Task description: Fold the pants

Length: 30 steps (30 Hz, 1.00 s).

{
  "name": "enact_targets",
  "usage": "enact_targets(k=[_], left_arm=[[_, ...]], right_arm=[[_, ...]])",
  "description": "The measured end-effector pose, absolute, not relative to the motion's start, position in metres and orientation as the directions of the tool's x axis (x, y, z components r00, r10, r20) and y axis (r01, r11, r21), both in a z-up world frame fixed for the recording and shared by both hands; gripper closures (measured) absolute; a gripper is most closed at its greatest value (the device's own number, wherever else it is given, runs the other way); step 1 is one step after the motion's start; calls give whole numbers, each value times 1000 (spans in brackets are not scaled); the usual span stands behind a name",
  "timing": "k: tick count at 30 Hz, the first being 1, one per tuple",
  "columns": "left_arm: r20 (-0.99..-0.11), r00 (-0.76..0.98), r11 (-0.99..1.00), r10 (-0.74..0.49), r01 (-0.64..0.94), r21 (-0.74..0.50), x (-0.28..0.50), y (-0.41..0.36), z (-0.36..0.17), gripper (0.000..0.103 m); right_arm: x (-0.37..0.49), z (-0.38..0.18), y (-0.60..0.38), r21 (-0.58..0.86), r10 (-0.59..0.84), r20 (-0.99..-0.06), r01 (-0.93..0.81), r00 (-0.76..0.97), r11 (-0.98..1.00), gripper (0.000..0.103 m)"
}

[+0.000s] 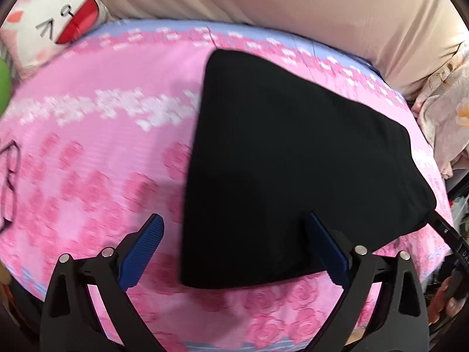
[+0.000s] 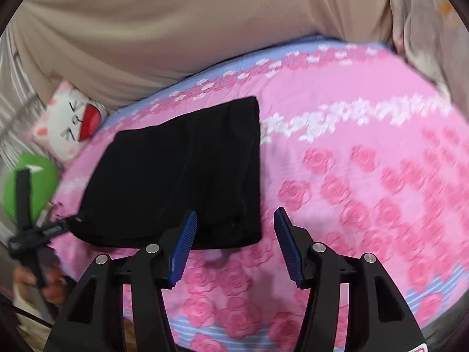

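Note:
The black pants (image 1: 287, 158) lie folded into a flat rectangle on the pink rose-patterned bedspread (image 1: 96, 176). In the right wrist view the pants (image 2: 181, 173) sit left of centre. My left gripper (image 1: 234, 228) is open above the near edge of the pants, holding nothing; its right blue pad (image 1: 325, 249) overlaps the fabric in view. My right gripper (image 2: 234, 226) is open and empty, above the pants' near right corner. The left gripper's tip also shows in the right wrist view (image 2: 58, 226) at the pants' left corner.
A white cat-face cushion (image 1: 52, 17) lies at the far left by a beige headboard (image 1: 263, 0). A green round object (image 2: 29, 187) sits at the left edge. Crumpled floral bedding (image 1: 445, 111) is at the right. Black glasses (image 1: 8, 182) lie on the bedspread's left.

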State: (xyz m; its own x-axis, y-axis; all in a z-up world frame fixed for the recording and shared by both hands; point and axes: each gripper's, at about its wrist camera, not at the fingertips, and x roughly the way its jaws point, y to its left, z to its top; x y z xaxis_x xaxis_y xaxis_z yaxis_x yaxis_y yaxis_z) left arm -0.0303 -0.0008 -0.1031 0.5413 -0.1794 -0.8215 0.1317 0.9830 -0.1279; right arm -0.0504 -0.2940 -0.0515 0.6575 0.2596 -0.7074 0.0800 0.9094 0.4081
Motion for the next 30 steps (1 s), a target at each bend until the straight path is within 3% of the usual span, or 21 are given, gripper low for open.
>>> enact_targets(k=[5, 15, 19, 30], left_arm=[[-825, 520, 975, -220, 141, -172, -27, -8, -109, 8], [-828, 512, 974, -227, 116, -195, -7, -13, -112, 5], [-828, 524, 980, -198, 113, -162, -2, -20, -111, 5], [-822, 539, 982, -183, 140, -127, 1, -24, -107, 5]], right_arm=[[-37, -74, -291, 510, 351, -701, 91, 621, 856, 36], [-19, -93, -297, 691, 484, -600, 108, 637, 715, 23], [-9, -92, -291, 691, 483, -600, 109, 638, 714, 17], [-30, -76, -287, 606, 428, -648, 86, 631, 791, 16]])
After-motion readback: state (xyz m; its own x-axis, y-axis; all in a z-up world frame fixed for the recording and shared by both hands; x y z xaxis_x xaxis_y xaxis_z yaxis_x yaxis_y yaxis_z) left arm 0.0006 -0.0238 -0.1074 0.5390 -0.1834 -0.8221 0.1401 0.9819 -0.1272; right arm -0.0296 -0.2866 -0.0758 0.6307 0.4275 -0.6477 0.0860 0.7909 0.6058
